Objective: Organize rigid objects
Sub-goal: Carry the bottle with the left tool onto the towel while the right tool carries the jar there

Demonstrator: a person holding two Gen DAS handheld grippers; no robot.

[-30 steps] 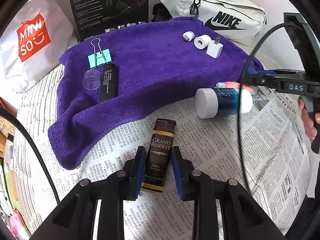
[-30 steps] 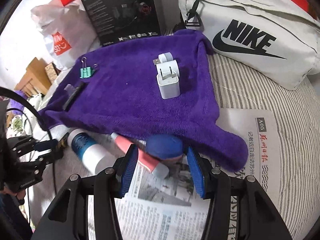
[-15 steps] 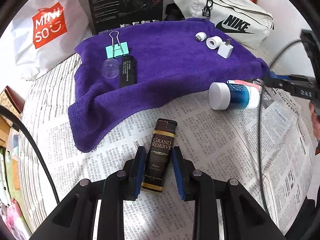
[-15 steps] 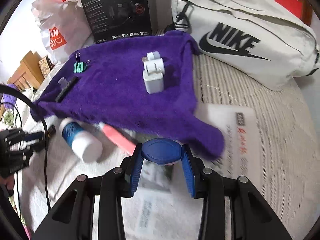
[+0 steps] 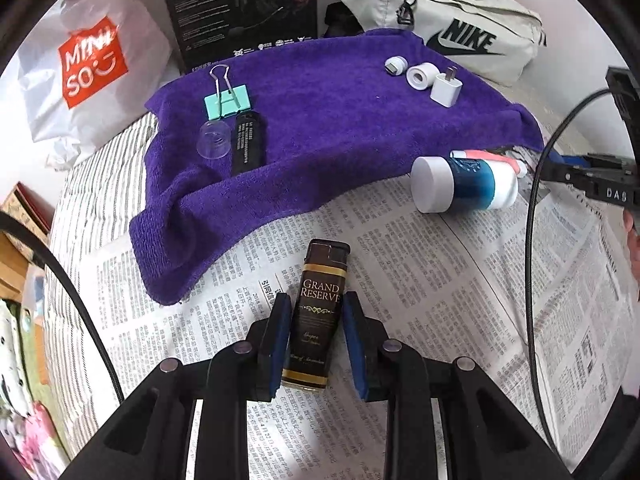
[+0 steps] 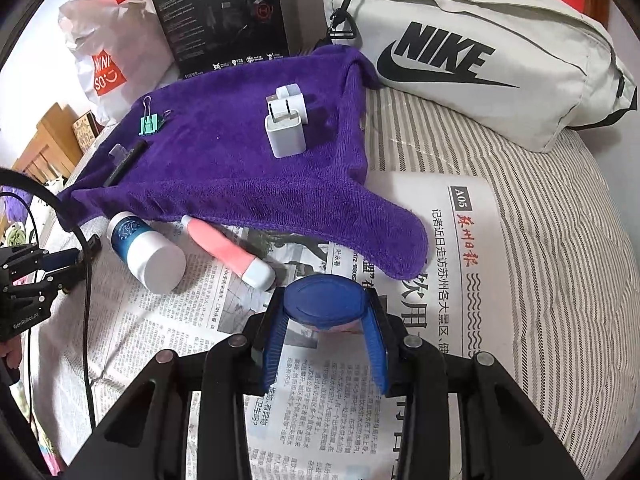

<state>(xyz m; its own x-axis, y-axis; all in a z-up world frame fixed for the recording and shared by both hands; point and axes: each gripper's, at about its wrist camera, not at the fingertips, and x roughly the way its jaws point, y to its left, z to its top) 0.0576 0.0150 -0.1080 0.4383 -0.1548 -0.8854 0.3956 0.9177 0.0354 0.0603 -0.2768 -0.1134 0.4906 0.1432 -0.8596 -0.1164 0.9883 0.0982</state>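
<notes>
My left gripper (image 5: 316,340) is shut on a brown Grand Reserve lighter (image 5: 318,312), held above the newspaper (image 5: 420,300). My right gripper (image 6: 326,336) is shut on a blue-lidded jar (image 6: 324,300), lifted over the newspaper (image 6: 320,400). The purple towel (image 5: 340,128) carries a teal binder clip (image 5: 227,100), a clear cap (image 5: 214,140), a black stick (image 5: 247,142), a tape roll (image 5: 420,76) and a white charger (image 5: 446,88). The charger (image 6: 285,134) also shows in the right wrist view. A white-and-blue bottle (image 5: 460,188) and a pink tube (image 6: 228,248) lie on the paper by the towel edge.
A Nike bag (image 6: 480,52), a black box (image 5: 240,4) and a Miniso bag (image 5: 88,68) line the back. The striped bedcover (image 6: 560,220) lies under the newspaper. A black cable (image 5: 532,240) hangs at the right of the left wrist view.
My right gripper closed on the blue-lidded jar and lifted it back from the towel edge, uncovering the pink tube. My left gripper kept hold of the lighter and rose slightly.
</notes>
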